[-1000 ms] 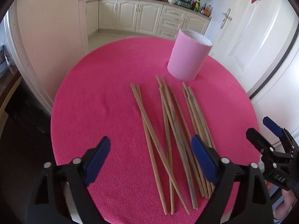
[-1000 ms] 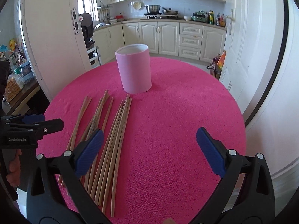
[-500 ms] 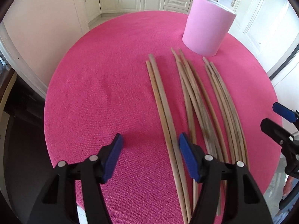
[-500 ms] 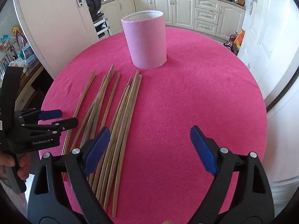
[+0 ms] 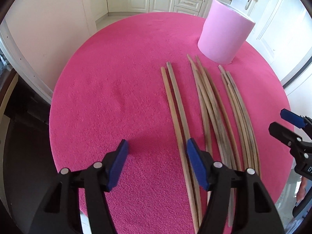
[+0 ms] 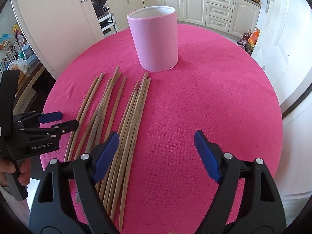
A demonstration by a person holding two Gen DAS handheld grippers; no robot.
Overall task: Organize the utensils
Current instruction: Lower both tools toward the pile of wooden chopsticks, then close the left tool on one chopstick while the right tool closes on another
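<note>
A dozen or so long, thin wooden chopsticks (image 6: 124, 128) are spread in loose groups on the round table covered in bright pink cloth (image 6: 204, 101), their far tips near a tall pale-pink cylindrical holder (image 6: 156, 41) that stands upright and, as far as can be seen, empty.

Trouble is most likely to come from the crowding. The sticks lie touching and partly crossed, so several could be caught at once, or a neighbour dragged and rolled toward the table edge. A thin stick pinched off-centre may also pivot and slip out when lifted.

The left gripper (image 5: 156, 159) is pitched steeply down over the near ends of the leftmost pair of sticks, its right blue pad (image 5: 195, 163) just above them; the fingers are about half spread and nothing is gripped. The right gripper (image 6: 156, 154) is likewise tilted down beside the rightmost bundle, its jaws closing over bare cloth, holding nothing.
</note>
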